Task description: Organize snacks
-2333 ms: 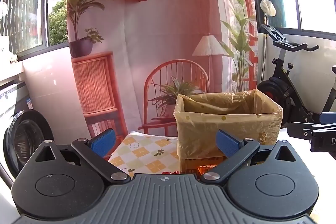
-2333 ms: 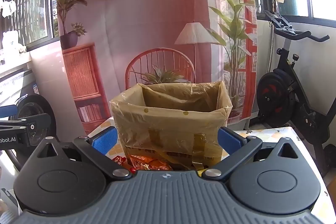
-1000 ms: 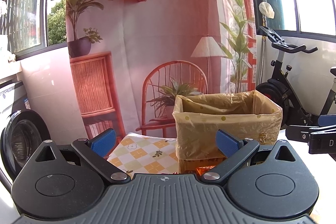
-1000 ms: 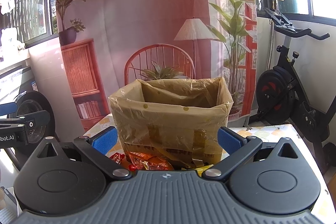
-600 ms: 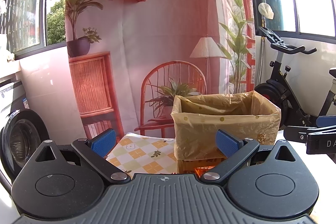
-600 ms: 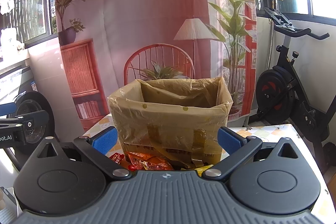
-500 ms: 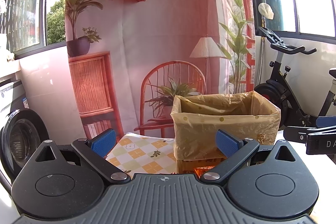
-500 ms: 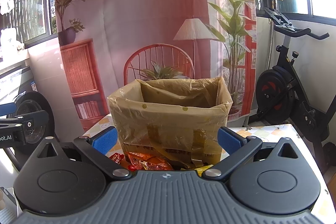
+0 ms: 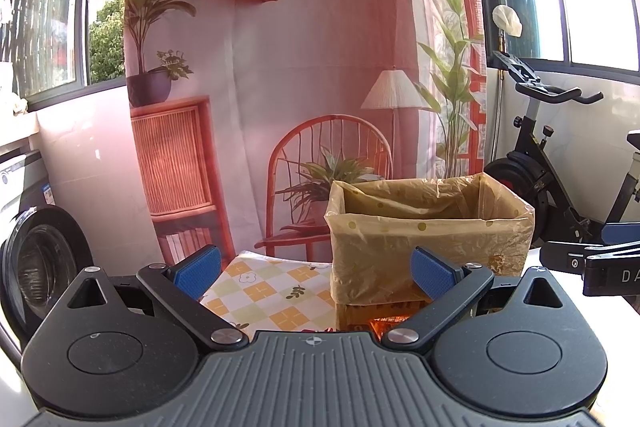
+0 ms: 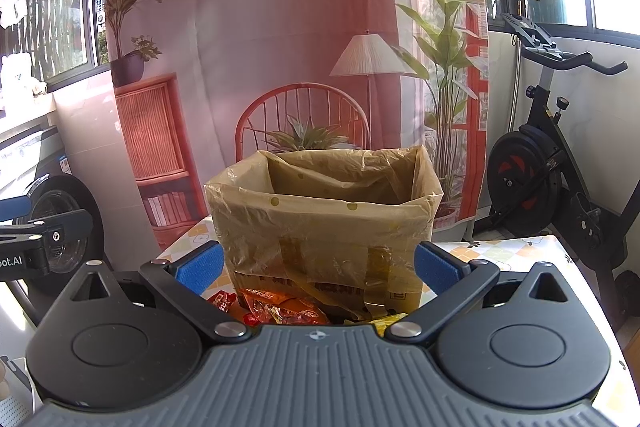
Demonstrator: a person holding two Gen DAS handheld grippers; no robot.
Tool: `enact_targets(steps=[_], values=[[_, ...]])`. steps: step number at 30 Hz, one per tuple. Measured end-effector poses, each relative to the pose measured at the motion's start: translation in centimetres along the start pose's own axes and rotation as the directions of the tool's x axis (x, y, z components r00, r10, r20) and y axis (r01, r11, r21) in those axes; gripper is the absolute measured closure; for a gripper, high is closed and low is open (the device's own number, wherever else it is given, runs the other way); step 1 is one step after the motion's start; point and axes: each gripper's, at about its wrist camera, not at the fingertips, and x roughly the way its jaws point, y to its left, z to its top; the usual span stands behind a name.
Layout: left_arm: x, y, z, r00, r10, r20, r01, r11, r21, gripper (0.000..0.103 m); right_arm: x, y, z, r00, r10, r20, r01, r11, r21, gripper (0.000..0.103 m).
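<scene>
1. Both claws spread, nothing held: your left gripper (image 9: 316, 269) and right gripper (image 10: 318, 265) hover level, short of the box.
2. Snack packets (image 10: 280, 309) lie loose on the table at the near foot of the lined box (image 10: 324, 211).
3. Almost nothing has shifted over the last seconds; no packet picked yet, so sorting likely hasn't begun.
</scene>
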Motion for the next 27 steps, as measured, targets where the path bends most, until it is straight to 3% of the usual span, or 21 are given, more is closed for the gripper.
enact_targets(steps=[9,15,21,25,27], values=[[0.2,0.1,-0.2,1.000,0.004,-0.008,-0.004,1.000,-0.018,0.001,0.1,0.0,-0.1,1.000,-0.001,-0.001,0.001,1.000,0.000,0.000],[0.9,0.8,-1.1,0.999,-0.050,-0.003,0.050,0.993,-0.111,0.001,0.5,-0.3,-0.6,1.000,-0.003,0.015,0.003,1.000,0.004,0.000],[2.2,1.1,-2.3,0.999,0.032,-0.032,-0.036,0.993,-0.109,0.001,0.8,0.1,-2.1,0.998,0.039,0.046,-0.037,0.999,-0.032,0.000],[3.2,2.0,-3.3,0.999,0.018,-0.040,-0.023,0.991,-0.133,0.001,1.7,0.1,-3.3,0.996,0.081,0.044,-0.081,0.997,-0.008,0.000],[3.7,2.3,-3.8,0.999,0.015,-0.049,-0.022,0.990,-0.142,0.001,2.1,0.2,-4.0,0.997,0.058,0.044,-0.058,0.998,-0.016,0.000]])
